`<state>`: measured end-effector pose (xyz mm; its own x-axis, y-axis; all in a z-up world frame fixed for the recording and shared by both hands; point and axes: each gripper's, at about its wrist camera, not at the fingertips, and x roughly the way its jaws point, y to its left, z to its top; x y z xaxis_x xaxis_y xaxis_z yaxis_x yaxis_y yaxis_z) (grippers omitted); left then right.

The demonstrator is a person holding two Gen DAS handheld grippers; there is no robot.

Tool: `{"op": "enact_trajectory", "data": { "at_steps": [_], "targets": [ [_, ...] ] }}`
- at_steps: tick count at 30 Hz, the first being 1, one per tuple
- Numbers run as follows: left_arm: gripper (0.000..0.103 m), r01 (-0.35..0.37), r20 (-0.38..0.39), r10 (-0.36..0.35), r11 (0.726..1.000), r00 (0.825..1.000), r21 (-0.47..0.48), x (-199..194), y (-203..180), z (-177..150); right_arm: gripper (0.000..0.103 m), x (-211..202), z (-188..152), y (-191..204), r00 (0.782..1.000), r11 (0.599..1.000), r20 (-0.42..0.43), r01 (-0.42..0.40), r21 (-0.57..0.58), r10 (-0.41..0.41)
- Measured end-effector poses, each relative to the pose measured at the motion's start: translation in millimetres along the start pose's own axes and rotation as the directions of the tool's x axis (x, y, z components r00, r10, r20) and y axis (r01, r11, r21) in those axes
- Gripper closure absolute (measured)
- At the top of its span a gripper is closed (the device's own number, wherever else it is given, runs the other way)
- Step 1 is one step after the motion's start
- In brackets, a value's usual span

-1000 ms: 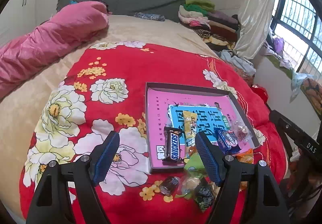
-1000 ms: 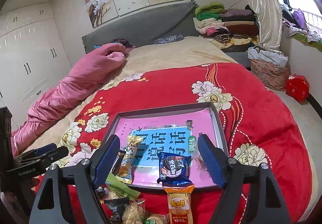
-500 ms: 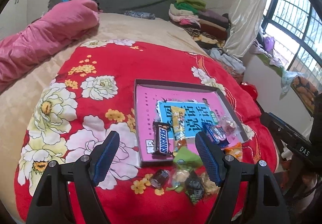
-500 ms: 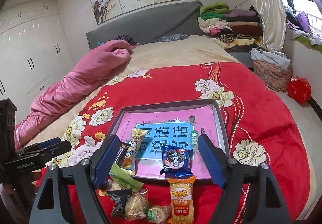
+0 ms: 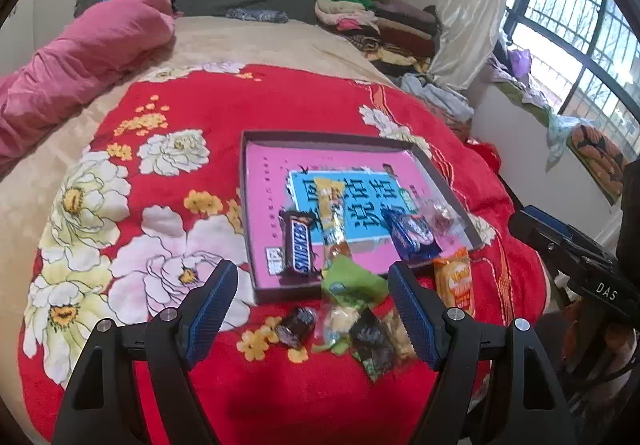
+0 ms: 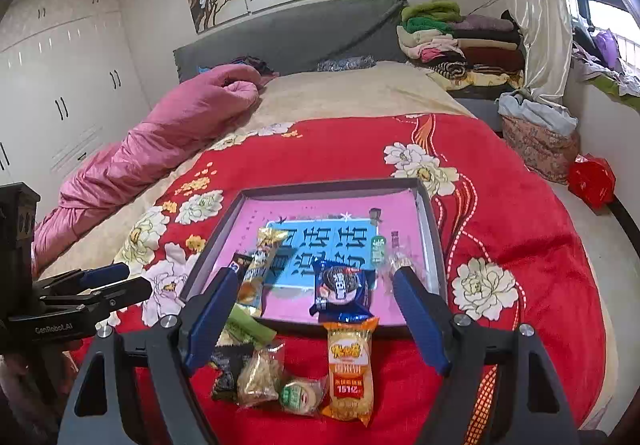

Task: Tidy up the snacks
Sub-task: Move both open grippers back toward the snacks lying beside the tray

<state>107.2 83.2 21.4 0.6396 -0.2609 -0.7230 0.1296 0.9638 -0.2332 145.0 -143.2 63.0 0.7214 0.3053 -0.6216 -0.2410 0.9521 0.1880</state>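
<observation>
Several loose snacks point(image 6: 280, 369) crowd tray's point(image 6: 434, 245) near rim.

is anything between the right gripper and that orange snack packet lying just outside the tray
Nothing visible. The right gripper hangs above with its jaws open and empty, and the orange snack packet lies exposed on the red blanket, just short of the tray rim. The green-labelled round snack lies beside it, not on it.

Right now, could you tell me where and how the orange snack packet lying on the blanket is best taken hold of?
Grip the orange snack packet across its narrow width at mid-length, coming down from above with the right claw. It lies flat and lengthwise along the claw's line, its right side free; a green round snack crowds its lower left.
</observation>
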Motion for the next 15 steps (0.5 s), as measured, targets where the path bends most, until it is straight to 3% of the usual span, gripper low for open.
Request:
{"op": "enact_trajectory", "data": {
  "at_steps": [5, 15],
  "targets": [
    [0.024, -0.007, -0.042, 0.008, 1.000, 0.999, 0.025, 8.0, -4.4, -8.2, 0.023, 1.0, -6.5, 1.6, 1.000, 1.000, -0.023, -0.002, -0.007, 0.002],
    [0.024, 0.064, -0.118, -0.063, 0.998, 0.991, 0.005, 19.1, -4.6, -25.0, 0.023, 4.6, -15.1, 11.1, 0.998, 0.999, -0.057, -0.018, -0.029, 0.016]
  ]
}}
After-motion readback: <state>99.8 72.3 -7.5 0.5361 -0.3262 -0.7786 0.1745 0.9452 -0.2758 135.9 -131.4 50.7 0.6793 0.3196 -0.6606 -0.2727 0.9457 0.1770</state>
